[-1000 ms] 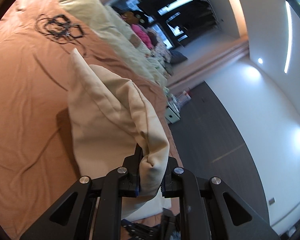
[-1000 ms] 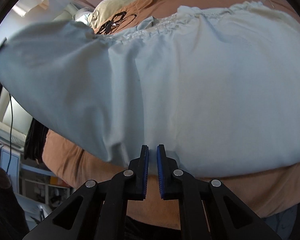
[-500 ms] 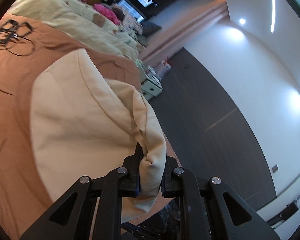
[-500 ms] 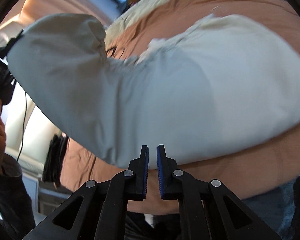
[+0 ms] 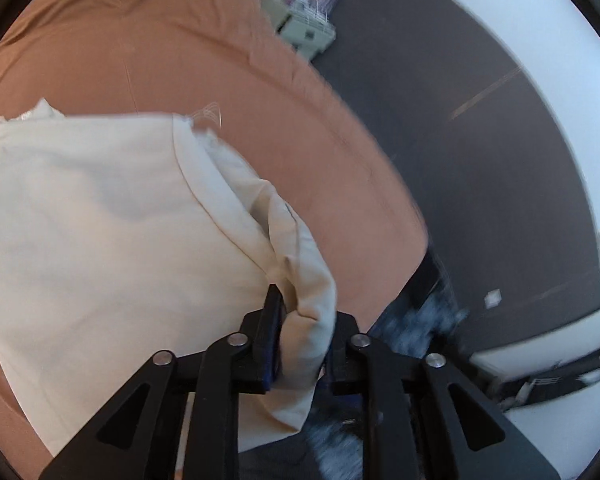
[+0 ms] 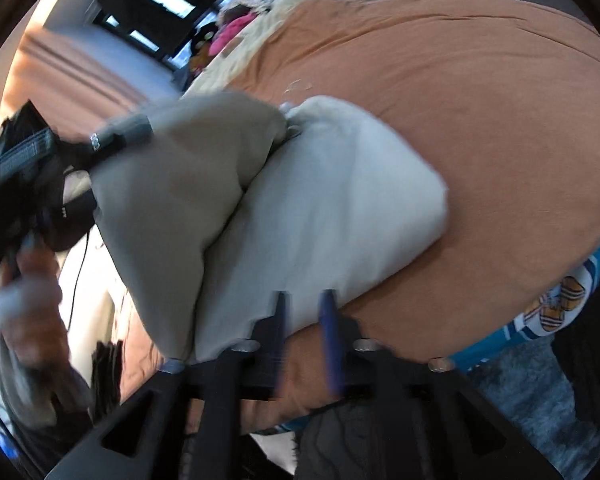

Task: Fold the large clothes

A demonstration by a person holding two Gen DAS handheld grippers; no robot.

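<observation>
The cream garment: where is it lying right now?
The cream garment lies folded on the brown bedspread near the bed's edge, left of centre in the left wrist view; one bunched corner sits between the opening jaws of the left hand-held gripper.

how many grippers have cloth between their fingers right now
1. The left gripper, opening, has a bunched edge of the cream garment between its fingers. The right gripper, also opening, has nothing between its fingers and sits at the garment's near edge.
</observation>
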